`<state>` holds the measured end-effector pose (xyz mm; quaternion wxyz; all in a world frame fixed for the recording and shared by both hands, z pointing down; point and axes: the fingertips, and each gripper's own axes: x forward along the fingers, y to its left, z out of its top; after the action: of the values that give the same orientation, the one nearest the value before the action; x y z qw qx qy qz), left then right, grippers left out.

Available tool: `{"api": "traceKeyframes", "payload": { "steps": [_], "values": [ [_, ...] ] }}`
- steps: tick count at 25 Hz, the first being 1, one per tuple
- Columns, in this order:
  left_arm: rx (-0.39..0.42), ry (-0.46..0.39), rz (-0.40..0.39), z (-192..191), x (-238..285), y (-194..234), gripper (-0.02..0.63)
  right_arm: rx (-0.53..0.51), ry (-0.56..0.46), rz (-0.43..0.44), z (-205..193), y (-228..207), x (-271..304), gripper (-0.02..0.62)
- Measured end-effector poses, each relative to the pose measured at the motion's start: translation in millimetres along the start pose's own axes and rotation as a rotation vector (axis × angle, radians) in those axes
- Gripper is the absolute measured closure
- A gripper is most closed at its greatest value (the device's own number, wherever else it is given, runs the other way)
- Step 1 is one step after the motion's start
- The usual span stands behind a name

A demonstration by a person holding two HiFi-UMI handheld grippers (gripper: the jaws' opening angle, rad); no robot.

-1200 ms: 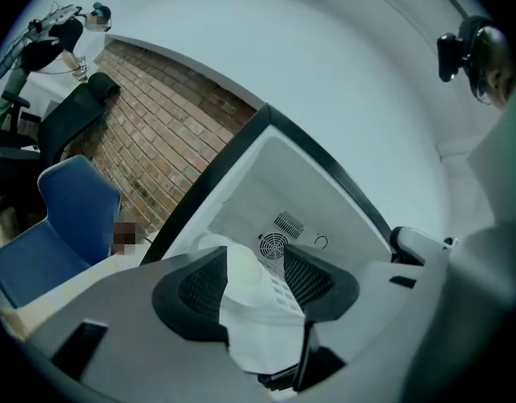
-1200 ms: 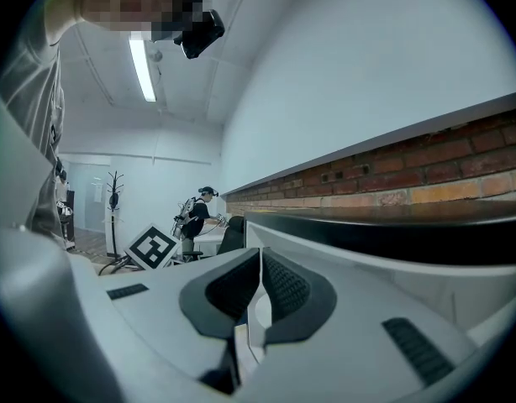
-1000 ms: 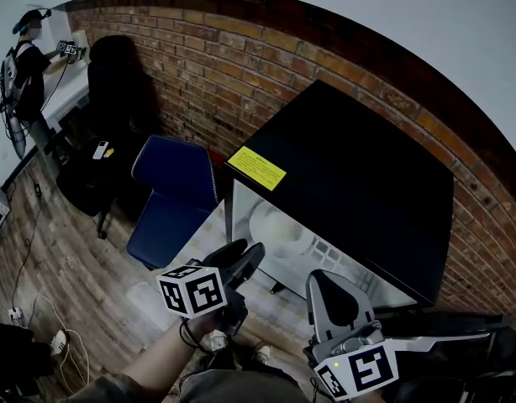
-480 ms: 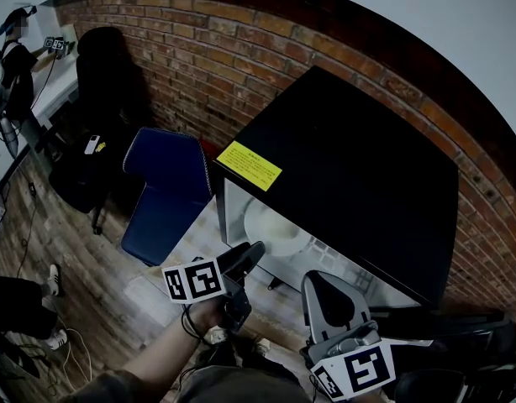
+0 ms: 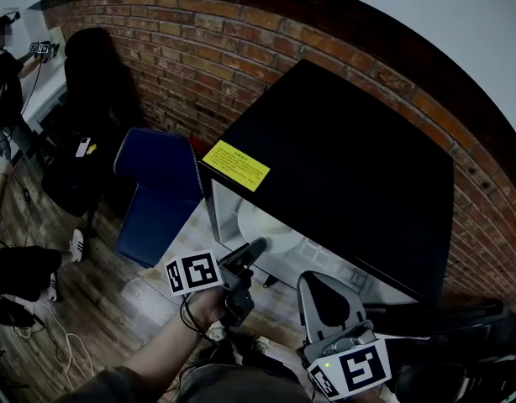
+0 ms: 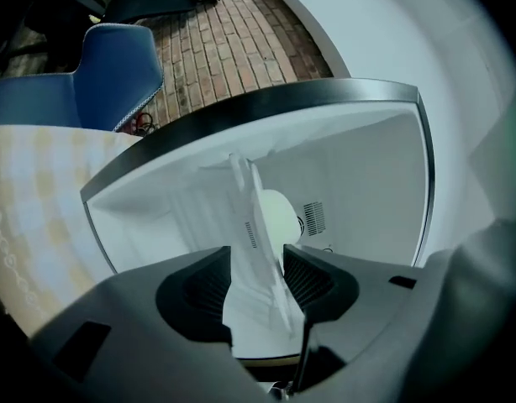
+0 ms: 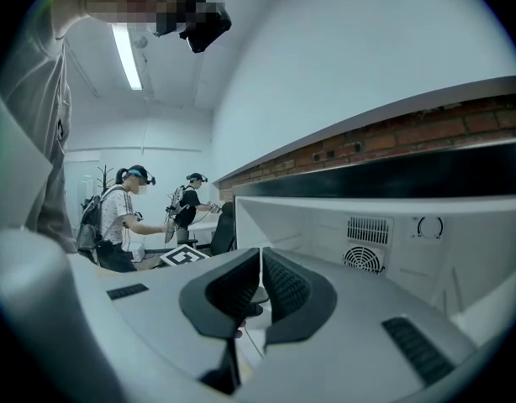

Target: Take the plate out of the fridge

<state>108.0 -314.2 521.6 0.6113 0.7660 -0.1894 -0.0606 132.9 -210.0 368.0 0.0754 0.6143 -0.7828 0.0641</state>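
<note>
Black boxy mini fridge, matte flat top, door open, smooth white plastic interior. Yellow rectangular label on the top's front corner. White round plate, glossy, sits inside the fridge on a shelf near the front opening.

Left tongs are at the fridge mouth, just in front of the plate. In the left gripper view, the left tongs are released: ribbed black pads apart, white shelf edge showing in the gap, plate beyond them. Cannot tell if the pads touch anything.

Right tongs sit lower, in front of the fridge. In the right gripper view, the right tongs are clenched, pads nearly meeting, nothing between.

Red brick wall behind. Blue padded chair left of the fridge. Wood plank floor.
</note>
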Motion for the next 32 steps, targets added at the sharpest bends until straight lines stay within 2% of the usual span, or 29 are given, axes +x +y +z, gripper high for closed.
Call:
{"api": "traceKeyframes", "payload": {
  "steps": [6, 14, 16, 21, 26, 32],
  "values": [
    [-0.061, 0.011, -0.014, 0, 8, 1, 0.415, 0.000, 0.002, -0.011, -5, 1, 0, 0.563],
    [-0.109, 0.016, -0.033, -1, 10, -9, 0.536, 0.005, 0.010, -0.020, -6, 0, -3, 0.564],
    [-0.118, 0.018, -0.029, -1, 10, -9, 0.540, 0.007, 0.010, -0.020, -7, 0, -3, 0.564],
    [-0.210, 0.011, -0.044, -2, 5, -7, 0.552, 0.009, 0.006, -0.013, -7, 3, -5, 0.565],
    [-0.166, 0.007, -0.041, 0, -3, -8, 0.569, 0.011, -0.003, -0.007, -5, 4, -7, 0.565],
    [-0.240, -0.031, -0.058, 1, -15, -15, 0.577, 0.007, -0.033, -0.005, 5, 5, -12, 0.565]
  ]
}}
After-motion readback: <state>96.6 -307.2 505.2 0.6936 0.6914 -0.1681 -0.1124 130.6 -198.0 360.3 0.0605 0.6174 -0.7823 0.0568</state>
